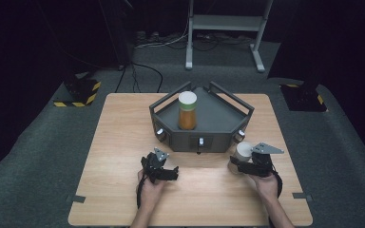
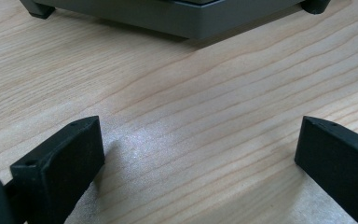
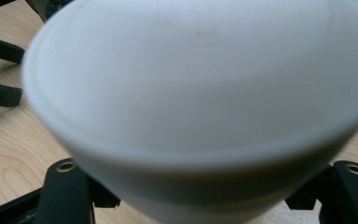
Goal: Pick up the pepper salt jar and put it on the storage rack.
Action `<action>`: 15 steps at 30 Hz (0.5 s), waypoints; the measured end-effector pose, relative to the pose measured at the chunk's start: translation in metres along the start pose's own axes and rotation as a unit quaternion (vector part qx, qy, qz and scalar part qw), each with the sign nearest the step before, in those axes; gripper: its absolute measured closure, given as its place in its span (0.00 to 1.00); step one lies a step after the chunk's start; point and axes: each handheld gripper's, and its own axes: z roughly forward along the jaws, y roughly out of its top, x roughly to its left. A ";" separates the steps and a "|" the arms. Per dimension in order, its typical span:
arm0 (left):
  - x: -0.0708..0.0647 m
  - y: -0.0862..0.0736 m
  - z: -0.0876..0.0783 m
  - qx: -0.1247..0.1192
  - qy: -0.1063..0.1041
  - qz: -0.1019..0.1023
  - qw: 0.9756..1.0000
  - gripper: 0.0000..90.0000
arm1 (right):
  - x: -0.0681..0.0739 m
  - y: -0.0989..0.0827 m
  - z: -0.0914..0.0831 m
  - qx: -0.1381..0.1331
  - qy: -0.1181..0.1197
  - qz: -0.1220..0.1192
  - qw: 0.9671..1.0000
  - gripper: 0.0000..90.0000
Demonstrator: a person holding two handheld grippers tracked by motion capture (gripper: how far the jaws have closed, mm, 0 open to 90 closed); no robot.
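Dark carpet and black surroundings ring a pale wooden tabletop (image 1: 123, 190), lit from above. At its right front stands a white cup (image 1: 242, 153), just off the front right corner of a grey tray (image 1: 218, 124), upright on the wood. The right gripper (image 1: 237, 166) has its jaws one on each side of the cup; in the right gripper view the white cup (image 3: 200, 93) looms between the two black jaws, which sit against its lower wall, so I judge it pinched rather than merely straddled. Whether the base has left the wood cannot be told.

The grip sits low on a wall that widens upward, and that is the risk: a tapered, smooth cup can squirt upward or tilt out of the jaws if the squeeze is uneven, and a lift that swings toward the tray could knock the rim or base against the tray's raised rail.

Inside the tray stands an amber bottle with a white cap (image 1: 187, 111), upright near the left of the middle; a careless placing beside it could topple it.

The left gripper (image 1: 168, 172) rests on the wood in front of the tray, jaws spread wide with bare tabletop (image 2: 191, 140) between them, holding nothing, the tray's front edge (image 2: 182, 21) just ahead.
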 end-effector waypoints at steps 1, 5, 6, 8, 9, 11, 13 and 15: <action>0.000 0.000 0.000 0.000 0.000 0.000 1.000 0.02 | 0.000 -0.001 0.000 -0.003 0.000 -0.002 1.000 0.35; 0.000 0.000 0.000 0.000 0.000 0.000 1.000 0.02 | 0.000 -0.003 0.000 -0.006 -0.001 -0.003 1.000 0.35; 0.000 0.000 0.000 0.000 0.000 0.000 1.000 0.02 | 0.001 -0.003 0.000 -0.006 -0.002 -0.003 1.000 0.35; 0.000 0.000 0.000 0.000 0.000 0.000 1.000 0.02 | 0.001 -0.004 0.000 -0.008 -0.003 -0.003 1.000 0.35; 0.000 0.000 0.000 0.000 0.000 0.000 1.000 0.02 | 0.001 -0.004 0.000 -0.008 -0.003 -0.003 1.000 0.35; 0.000 0.000 0.000 0.000 0.000 0.000 1.000 0.02 | 0.002 -0.003 0.000 -0.007 -0.004 -0.003 1.000 0.35; 0.000 0.000 0.000 0.000 0.000 0.000 1.000 0.02 | 0.003 -0.002 -0.001 -0.005 -0.004 -0.004 1.000 0.36; 0.000 0.000 0.000 0.000 0.000 0.000 1.000 0.02 | 0.003 -0.001 -0.001 -0.004 -0.005 -0.004 1.000 0.36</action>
